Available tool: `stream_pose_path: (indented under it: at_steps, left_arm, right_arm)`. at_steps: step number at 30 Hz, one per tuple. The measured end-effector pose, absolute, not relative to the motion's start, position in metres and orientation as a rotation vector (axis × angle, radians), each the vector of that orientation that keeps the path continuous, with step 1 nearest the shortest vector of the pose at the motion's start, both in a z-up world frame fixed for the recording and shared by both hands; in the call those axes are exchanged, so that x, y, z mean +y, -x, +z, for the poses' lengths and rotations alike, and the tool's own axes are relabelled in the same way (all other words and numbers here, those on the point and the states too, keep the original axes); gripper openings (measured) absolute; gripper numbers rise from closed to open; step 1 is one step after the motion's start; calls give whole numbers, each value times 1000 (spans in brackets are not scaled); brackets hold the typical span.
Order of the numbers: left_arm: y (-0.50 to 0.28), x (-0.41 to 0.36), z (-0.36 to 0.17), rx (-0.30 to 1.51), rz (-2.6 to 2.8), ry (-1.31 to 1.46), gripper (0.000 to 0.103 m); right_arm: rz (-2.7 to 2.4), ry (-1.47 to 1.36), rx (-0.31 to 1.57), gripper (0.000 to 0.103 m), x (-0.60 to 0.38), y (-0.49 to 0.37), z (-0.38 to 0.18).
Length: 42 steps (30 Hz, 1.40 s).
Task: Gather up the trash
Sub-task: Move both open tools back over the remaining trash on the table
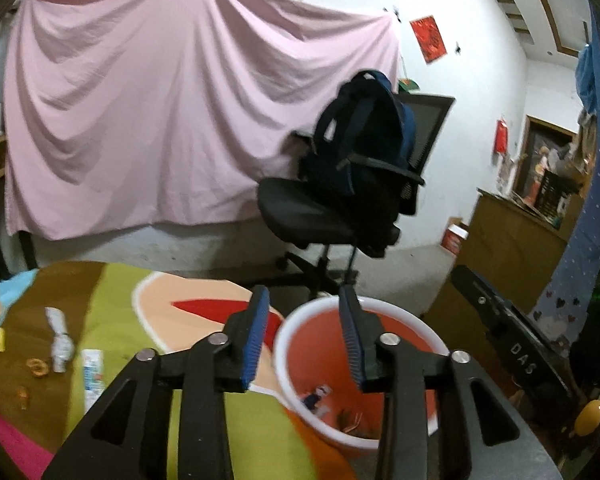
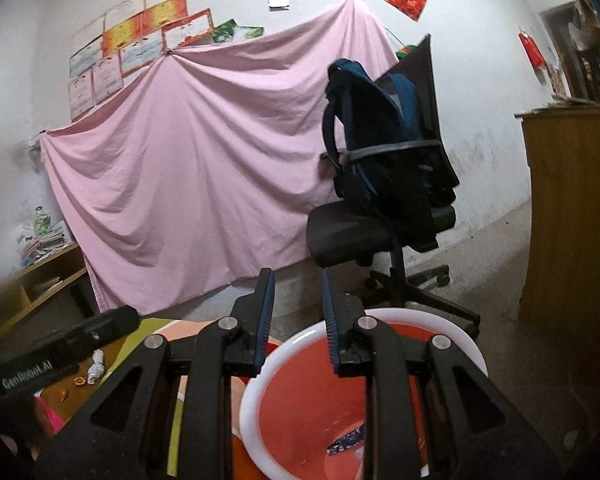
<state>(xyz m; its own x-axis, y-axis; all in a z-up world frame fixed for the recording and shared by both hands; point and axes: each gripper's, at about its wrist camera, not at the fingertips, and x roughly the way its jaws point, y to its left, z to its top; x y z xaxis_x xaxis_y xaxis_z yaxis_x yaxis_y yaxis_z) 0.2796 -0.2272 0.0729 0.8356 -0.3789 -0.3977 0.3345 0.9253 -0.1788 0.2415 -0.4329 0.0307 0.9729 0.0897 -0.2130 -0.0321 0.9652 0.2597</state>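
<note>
A red bin with a white rim point(image 1: 296, 320) stands beside a colourful cloth-covered surface point(image 1: 112, 292); it also shows in the right wrist view point(image 2: 456, 330). Wrappers and scraps point(image 1: 318, 398) lie at its bottom. My left gripper point(image 1: 304, 300) is open and empty above the bin's near rim. My right gripper point(image 2: 298, 282) is open and empty above the bin. On the cloth at left lie a crumpled white wrapper point(image 1: 60, 338), a white tube-like packet point(image 1: 92, 372) and orange peel bits point(image 1: 38, 368). The white wrapper also shows in the right wrist view point(image 2: 97, 366).
A black office chair point(image 1: 312, 212) with a dark backpack point(image 1: 364, 152) stands behind the bin. A pink sheet point(image 1: 160, 112) hangs on the wall. A wooden cabinet point(image 1: 508, 240) is at right. The other gripper's body point(image 1: 508, 336) reaches in from the right.
</note>
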Motion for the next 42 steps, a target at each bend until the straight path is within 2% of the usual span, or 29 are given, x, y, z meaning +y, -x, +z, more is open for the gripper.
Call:
stream_pose_path:
  at_steps: [1, 3, 6, 7, 10, 13, 14, 15, 17, 31, 42]
  left_arm:
    - [-275, -220, 75, 422, -351, 106, 39]
    - [-265, -204, 76, 380, -296, 116, 46]
    - [-250, -176, 77, 331, -214, 131, 48]
    - [-245, -166, 78, 319, -190, 136, 49]
    - [-234, -143, 77, 289, -132, 148, 59]
    - [-223, -120, 78, 255, -77, 153, 77]
    - [-218, -112, 78, 239, -57, 154, 87]
    - [-213, -104, 77, 218, -36, 158, 94]
    - [-203, -90, 75, 187, -12, 165, 100]
    - [-168, -23, 59, 89, 109, 143, 101]
    - [-164, 17, 36, 107, 158, 158, 101]
  right_arm:
    - [69, -252, 214, 57, -429, -240, 33]
    - [86, -243, 186, 67, -421, -237, 38]
    - [113, -231, 155, 81, -409, -234, 43]
    - [124, -225, 143, 82, -403, -233, 45]
    - [152, -206, 116, 89, -389, -230, 48]
    - [185, -191, 87, 100, -371, -228, 50]
    - [197, -189, 74, 103, -365, -226, 50]
    - [205, -187, 63, 103, -360, -225, 51]
    - [221, -180, 33, 103, -347, -222, 52]
    - [331, -120, -68, 103, -279, -210, 48]
    - [388, 6, 4, 103, -221, -225, 30]
